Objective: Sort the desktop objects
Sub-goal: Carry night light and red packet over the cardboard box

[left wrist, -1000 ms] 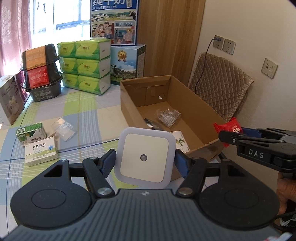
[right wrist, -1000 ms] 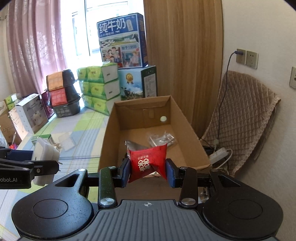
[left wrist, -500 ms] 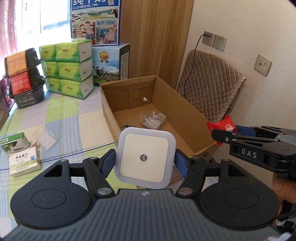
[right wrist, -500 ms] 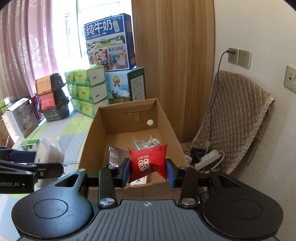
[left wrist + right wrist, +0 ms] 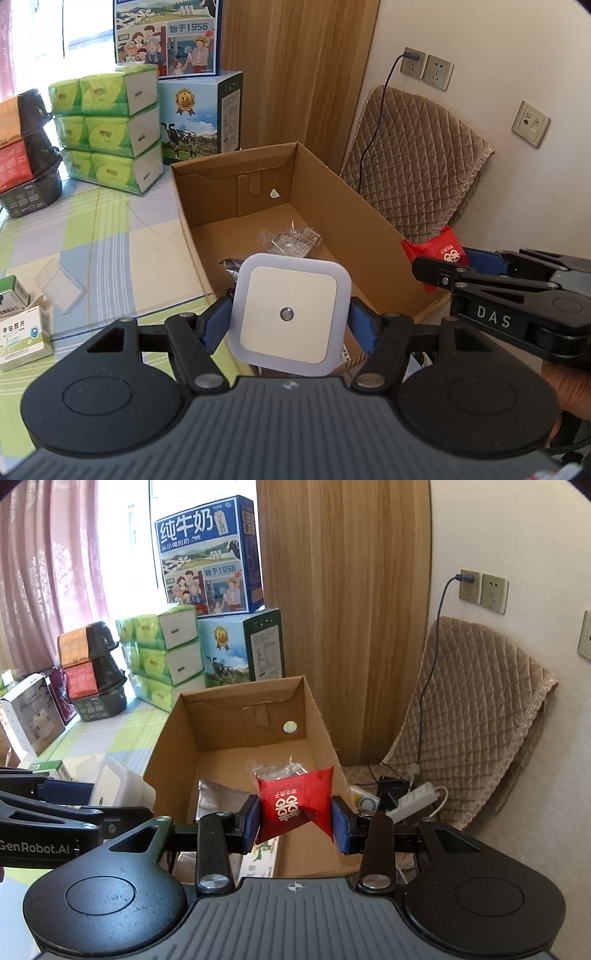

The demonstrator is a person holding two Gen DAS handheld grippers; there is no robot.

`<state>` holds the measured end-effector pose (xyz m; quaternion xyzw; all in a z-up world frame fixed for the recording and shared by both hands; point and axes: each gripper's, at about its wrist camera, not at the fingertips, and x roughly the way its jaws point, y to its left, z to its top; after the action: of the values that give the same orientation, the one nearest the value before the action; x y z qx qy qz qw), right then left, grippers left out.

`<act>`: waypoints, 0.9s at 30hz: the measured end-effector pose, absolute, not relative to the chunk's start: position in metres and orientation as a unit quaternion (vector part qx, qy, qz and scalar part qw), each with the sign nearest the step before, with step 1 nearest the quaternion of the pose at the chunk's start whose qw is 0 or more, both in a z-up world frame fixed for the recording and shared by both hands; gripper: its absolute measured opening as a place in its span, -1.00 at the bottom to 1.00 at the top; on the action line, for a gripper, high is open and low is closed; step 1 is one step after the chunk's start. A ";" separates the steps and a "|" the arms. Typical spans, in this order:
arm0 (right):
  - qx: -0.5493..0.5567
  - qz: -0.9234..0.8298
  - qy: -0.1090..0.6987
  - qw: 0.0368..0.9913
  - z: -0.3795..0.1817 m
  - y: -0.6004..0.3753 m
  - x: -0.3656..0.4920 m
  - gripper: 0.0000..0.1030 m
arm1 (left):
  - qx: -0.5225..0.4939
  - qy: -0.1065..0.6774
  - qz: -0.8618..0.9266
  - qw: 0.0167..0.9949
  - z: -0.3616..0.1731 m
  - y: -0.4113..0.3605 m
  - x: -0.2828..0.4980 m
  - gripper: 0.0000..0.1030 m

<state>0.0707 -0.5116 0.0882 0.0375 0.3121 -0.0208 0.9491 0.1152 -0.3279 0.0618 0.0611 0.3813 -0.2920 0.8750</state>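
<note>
Up close in the left wrist view, the left gripper point(image 5: 289, 319) has its blue-padded jaws pressed against both sides of a square white plastic night light with rounded corners and a small round sensor point(image 5: 289, 313), face toward the lens, held in the air at the near end of the box. At three o'clock the right gripper point(image 5: 439, 260) comes in side-on, black with DAS lettering, a hand point(image 5: 569, 384) just showing behind it, and a red foil packet with gold characters point(image 5: 436, 248) sticking out between its tips.

Over to the right wrist view: the right gripper point(image 5: 295, 821) clamps that red packet point(image 5: 295, 801) from left and right, hanging above the near right part of the open brown cardboard box point(image 5: 162, 753). At nine o'clock the left gripper's black frame reaches in with the white night light point(image 5: 114, 784) just outside the box's left wall.

Further out, inside the box: a crinkled clear plastic bag point(image 5: 293, 240) on the floor near the middle, a silver foil pouch point(image 5: 216, 799) at the near left.

On the green-and-white checked tablecloth point(image 5: 110, 236) at nine o'clock sit a white medicine carton with green print point(image 5: 22, 338) and a clear flat plastic case point(image 5: 59, 290).

Far back at eleven o'clock, stacked green tissue packs point(image 5: 107, 129), milk cartons point(image 5: 201, 118) beside them.
</note>
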 end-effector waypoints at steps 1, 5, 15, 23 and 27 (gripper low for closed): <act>0.037 -0.021 0.313 0.949 0.088 -0.513 0.073 -0.27 | 0.061 0.382 -0.293 0.874 0.061 -0.329 0.117 0.24; 0.039 -0.020 0.315 0.948 0.086 -0.518 0.079 -0.27 | 0.057 0.388 -0.294 0.872 0.057 -0.335 0.124 0.24; 0.039 -0.022 0.316 0.948 0.084 -0.524 0.097 -0.27 | 0.025 0.404 -0.302 0.863 0.044 -0.346 0.151 0.29; 0.045 -0.018 0.322 0.945 0.080 -0.524 0.099 -0.27 | 0.010 0.406 -0.292 0.866 0.044 -0.335 0.152 0.38; 0.052 -0.015 0.326 0.944 0.078 -0.522 0.099 -0.27 | 0.010 0.404 -0.284 0.869 0.045 -0.323 0.147 0.38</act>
<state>0.0987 -0.5225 0.0775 0.0524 0.3258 -0.0151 0.9439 0.1474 -0.3233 0.0449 0.0105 0.4040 -0.2841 0.8694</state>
